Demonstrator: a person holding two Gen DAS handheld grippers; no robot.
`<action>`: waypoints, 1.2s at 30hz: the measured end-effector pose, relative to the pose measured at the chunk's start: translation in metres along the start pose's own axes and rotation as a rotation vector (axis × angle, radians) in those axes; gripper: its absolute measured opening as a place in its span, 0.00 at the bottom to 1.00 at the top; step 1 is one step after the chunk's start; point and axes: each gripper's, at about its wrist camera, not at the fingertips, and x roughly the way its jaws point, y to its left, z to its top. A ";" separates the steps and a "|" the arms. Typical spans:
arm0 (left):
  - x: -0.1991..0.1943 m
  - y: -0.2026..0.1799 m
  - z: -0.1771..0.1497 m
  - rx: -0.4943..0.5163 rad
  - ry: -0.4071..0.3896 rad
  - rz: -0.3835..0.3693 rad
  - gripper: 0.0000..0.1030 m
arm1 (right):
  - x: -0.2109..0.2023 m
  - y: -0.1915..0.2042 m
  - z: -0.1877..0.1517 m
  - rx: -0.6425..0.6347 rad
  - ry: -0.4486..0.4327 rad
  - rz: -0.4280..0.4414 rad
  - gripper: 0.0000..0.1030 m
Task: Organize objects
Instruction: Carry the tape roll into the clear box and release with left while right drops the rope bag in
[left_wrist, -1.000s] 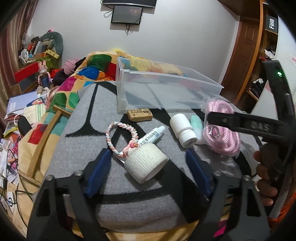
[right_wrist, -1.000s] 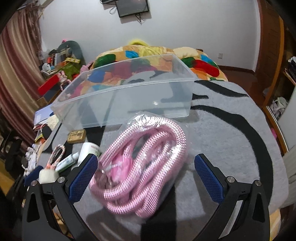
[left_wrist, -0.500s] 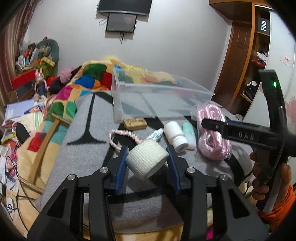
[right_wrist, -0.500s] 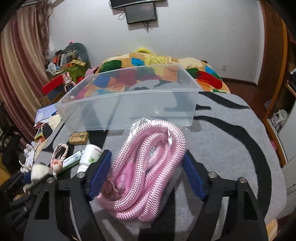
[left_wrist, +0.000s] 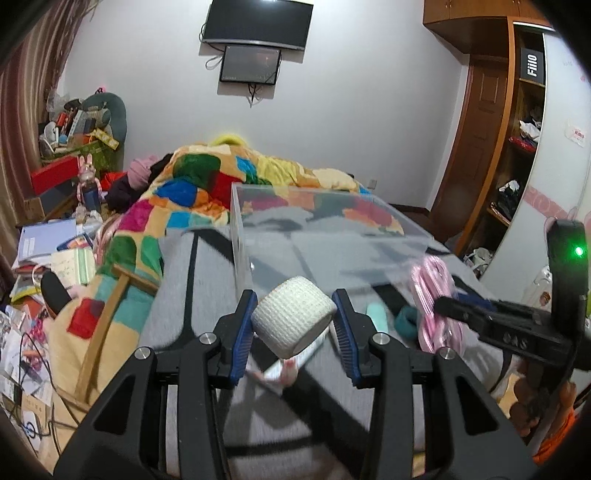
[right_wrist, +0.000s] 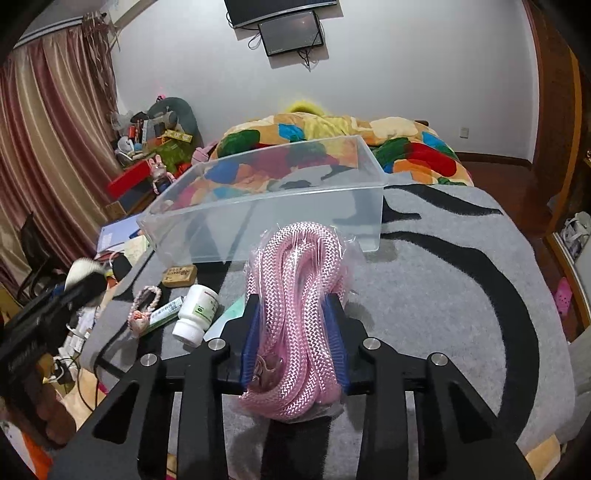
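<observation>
My left gripper (left_wrist: 293, 326) is shut on a white bandage roll (left_wrist: 293, 319) and holds it lifted above the grey blanket, just in front of the clear plastic bin (left_wrist: 332, 236). My right gripper (right_wrist: 295, 341) is shut on a bagged pink rope (right_wrist: 299, 314), raised off the blanket in front of the clear plastic bin (right_wrist: 266, 218). The rope also shows in the left wrist view (left_wrist: 432, 299). On the blanket lie a white pill bottle (right_wrist: 197, 312), a tube (right_wrist: 164, 315), a braided bracelet (right_wrist: 146, 304) and a brown block (right_wrist: 180, 276).
The grey blanket with black stripes (right_wrist: 443, 295) covers the bed, with a colourful quilt (left_wrist: 207, 184) behind the bin. Cluttered boxes and papers (left_wrist: 55, 240) lie on the floor to the left. A wooden wardrobe (left_wrist: 509, 147) stands at the right.
My left gripper shut on the bandage roll and lifted it toward the bin. My right gripper shut on the bagged pink rope and raised it.
</observation>
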 end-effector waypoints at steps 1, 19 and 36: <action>0.001 -0.001 0.006 0.006 -0.007 0.001 0.40 | -0.003 -0.001 0.002 0.000 -0.009 0.007 0.29; 0.065 -0.006 0.077 0.054 0.018 0.014 0.40 | -0.007 0.000 0.089 -0.066 -0.158 -0.001 0.29; 0.157 -0.008 0.078 0.069 0.253 0.017 0.40 | 0.082 -0.002 0.134 -0.125 0.012 -0.041 0.29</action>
